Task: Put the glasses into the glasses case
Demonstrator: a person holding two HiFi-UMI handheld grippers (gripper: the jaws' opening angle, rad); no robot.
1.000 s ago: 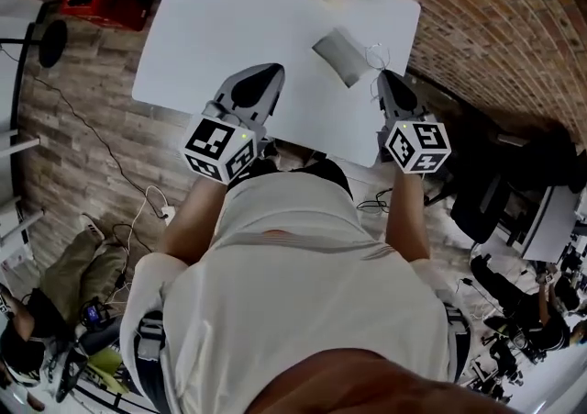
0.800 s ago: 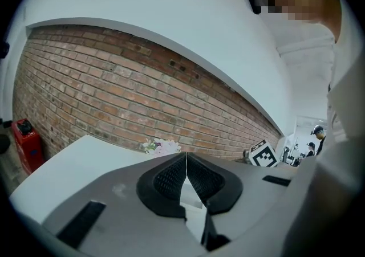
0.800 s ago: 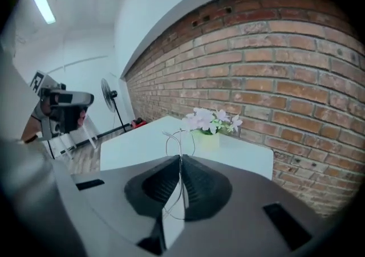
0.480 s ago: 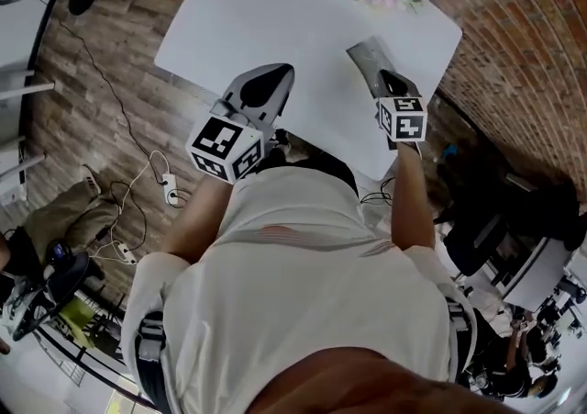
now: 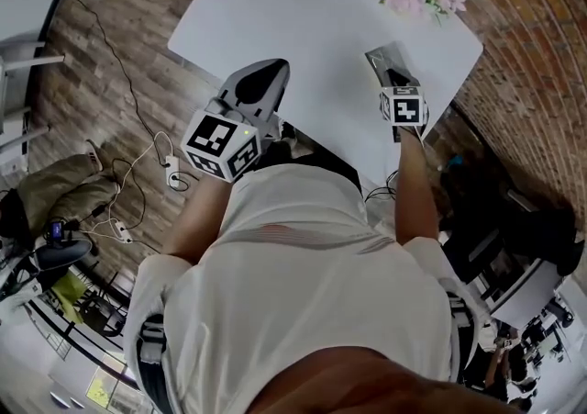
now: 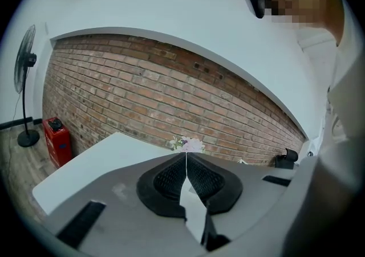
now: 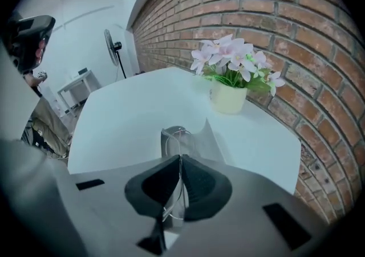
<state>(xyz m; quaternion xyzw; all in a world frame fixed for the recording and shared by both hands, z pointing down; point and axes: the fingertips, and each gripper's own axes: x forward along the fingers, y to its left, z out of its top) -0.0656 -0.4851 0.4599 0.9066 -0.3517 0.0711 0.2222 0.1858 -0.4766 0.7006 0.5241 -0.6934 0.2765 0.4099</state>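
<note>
Right gripper (image 7: 180,162): jaws clenched on thin wire glasses (image 7: 179,131), held edge-on and lined up with the open grey glasses case (image 7: 210,141) on the counter (image 7: 125,113), likely so they slide straight in. Flower pot (image 7: 228,97) sits at 1 o'clock of the case. Left gripper (image 6: 186,162): jaws clenched on nothing, parked at 9 o'clock, apparently out of the way.

Potted pink flowers (image 7: 228,56) stand on the white table (image 7: 125,113) near a brick wall (image 7: 274,16).

One pair of glasses (image 7: 179,130), one glasses case (image 7: 205,143), one flower pot (image 7: 228,97), one white table (image 7: 131,113)
</note>
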